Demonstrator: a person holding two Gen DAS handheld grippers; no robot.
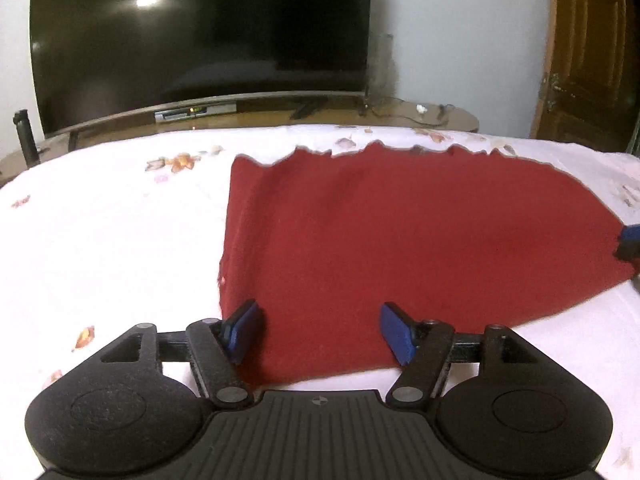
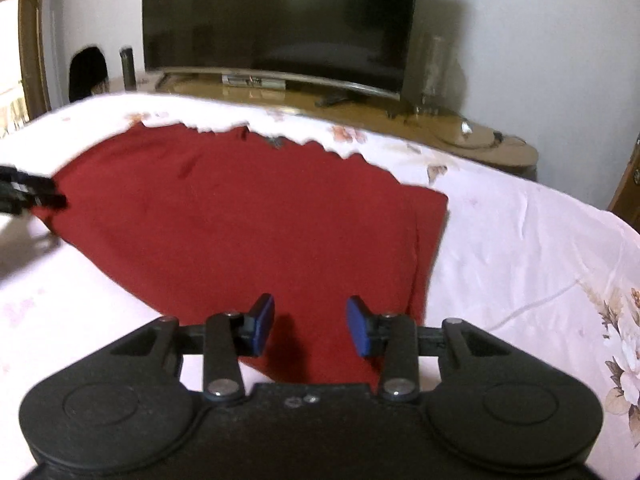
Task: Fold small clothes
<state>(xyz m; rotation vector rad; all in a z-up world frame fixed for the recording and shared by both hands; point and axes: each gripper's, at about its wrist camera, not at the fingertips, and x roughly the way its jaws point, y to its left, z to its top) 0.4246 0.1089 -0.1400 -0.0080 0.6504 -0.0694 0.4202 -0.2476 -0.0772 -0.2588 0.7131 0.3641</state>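
A white bedsheet (image 1: 100,248) with a scattered print of orange and brown flowers covers the bed in the foreground. Past its far edge stands a low wooden cabinet (image 1: 440,118) with a glossy top. On it sits a large curved television (image 1: 200,36), its dark screen reflecting a ceiling light. A small silver box (image 1: 196,112) with a lit indicator lies under the screen. A dark upright cylinder (image 1: 22,136) stands at the cabinet's left end, and thin cables (image 1: 416,114) trail across its right end. A brown wooden door (image 1: 588,52) closes the far right, against a pale wall (image 1: 460,28).
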